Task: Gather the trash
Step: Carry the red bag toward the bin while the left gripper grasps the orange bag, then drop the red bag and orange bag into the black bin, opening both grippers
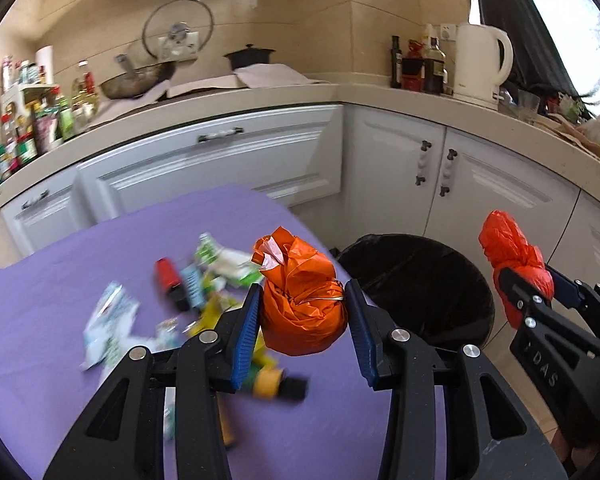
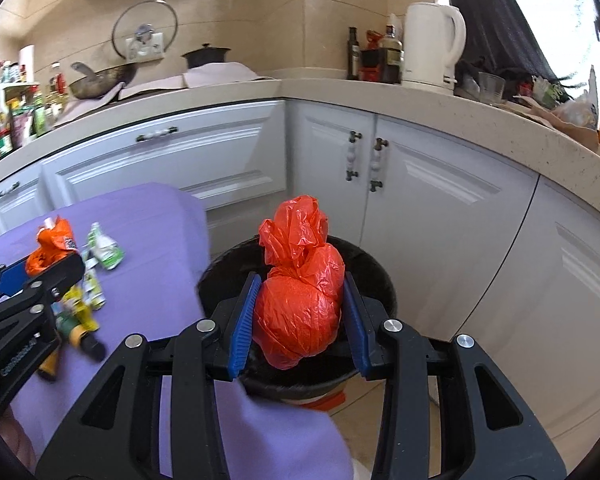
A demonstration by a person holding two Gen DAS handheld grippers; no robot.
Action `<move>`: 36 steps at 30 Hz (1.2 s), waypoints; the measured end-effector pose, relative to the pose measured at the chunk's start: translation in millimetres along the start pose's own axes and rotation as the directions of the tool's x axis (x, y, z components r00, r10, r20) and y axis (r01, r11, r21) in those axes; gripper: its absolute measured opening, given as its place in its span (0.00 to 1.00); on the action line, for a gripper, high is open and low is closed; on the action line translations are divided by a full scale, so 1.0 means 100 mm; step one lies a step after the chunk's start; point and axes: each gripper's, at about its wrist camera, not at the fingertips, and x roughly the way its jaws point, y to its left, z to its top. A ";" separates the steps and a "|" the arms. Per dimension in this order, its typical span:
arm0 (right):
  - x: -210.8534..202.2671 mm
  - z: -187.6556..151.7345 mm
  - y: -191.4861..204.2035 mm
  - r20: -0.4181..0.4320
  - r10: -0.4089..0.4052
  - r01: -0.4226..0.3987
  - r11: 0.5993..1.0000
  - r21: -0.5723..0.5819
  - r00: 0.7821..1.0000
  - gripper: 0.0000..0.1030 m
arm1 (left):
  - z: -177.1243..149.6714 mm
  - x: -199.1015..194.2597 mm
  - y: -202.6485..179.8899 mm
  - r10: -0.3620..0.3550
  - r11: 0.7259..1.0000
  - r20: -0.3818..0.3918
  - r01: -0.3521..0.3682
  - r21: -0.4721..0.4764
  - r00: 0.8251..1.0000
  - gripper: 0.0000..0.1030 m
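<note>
An orange knotted bag (image 1: 302, 306) sits pinched between the blue pads of the left hand-held gripper (image 1: 305, 322), lifted above the purple-covered table (image 1: 40, 320) near its right edge. A red knotted bag (image 2: 300, 300) is squeezed between the pads of the right hand-held gripper (image 2: 300, 320), held over the open mouth of the black bin (image 2: 376, 280), which is lined with a dark bag and stands on the floor just beside the table. In the left wrist view the right gripper and its red bag show beyond the far side of the bin. Below and left of the orange bag, a blurred scatter of wrappers (image 1: 112, 320) and small packets lies on the purple cloth, among them a red-and-black piece (image 1: 170, 280), green-and-white packs (image 1: 224, 260) and a yellow-capped tube (image 1: 268, 384). Behind stand white cabinets (image 1: 228, 168) under a pale counter (image 1: 260, 92) carrying a wok (image 1: 136, 80), a dark pot (image 1: 248, 56), bottles (image 1: 420, 64) and a white kettle (image 1: 480, 64).
</note>
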 end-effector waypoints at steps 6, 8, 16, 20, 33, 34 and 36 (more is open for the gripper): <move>0.24 0.10 -0.14 -0.016 -0.025 0.025 1.000 0.010 1.000 0.38 | 0.16 0.36 -0.24 -0.023 0.999 -0.039 0.024 0.028 0.999 0.41; 0.32 0.13 -0.18 -0.024 -0.029 0.029 0.999 0.014 0.999 0.38 | 0.21 0.46 -0.30 -0.025 0.999 -0.046 0.027 0.040 0.999 0.41; 0.66 0.15 -0.29 -0.061 -0.027 0.029 0.999 0.022 0.998 0.38 | 0.28 0.80 -0.44 -0.020 0.998 -0.095 0.027 0.065 0.995 0.41; 0.82 0.13 -0.33 -0.082 -0.023 0.026 0.999 0.033 0.996 0.38 | 0.27 0.94 -0.50 -0.011 0.996 -0.121 0.022 0.087 0.993 0.43; 0.90 0.11 -0.44 -0.093 -0.026 0.033 0.997 0.074 0.995 0.51 | 0.25 1.02 -0.52 0.010 0.996 -0.135 0.002 0.088 0.991 0.64; 0.88 0.11 -0.44 -0.090 -0.026 0.033 0.997 0.074 0.996 0.51 | 0.25 1.00 -0.51 0.012 0.996 -0.133 0.000 0.085 0.991 0.64; 0.84 0.12 -0.42 -0.086 -0.027 0.033 0.997 0.072 0.996 0.51 | 0.25 0.96 -0.47 0.010 0.997 -0.133 0.000 0.076 0.991 0.64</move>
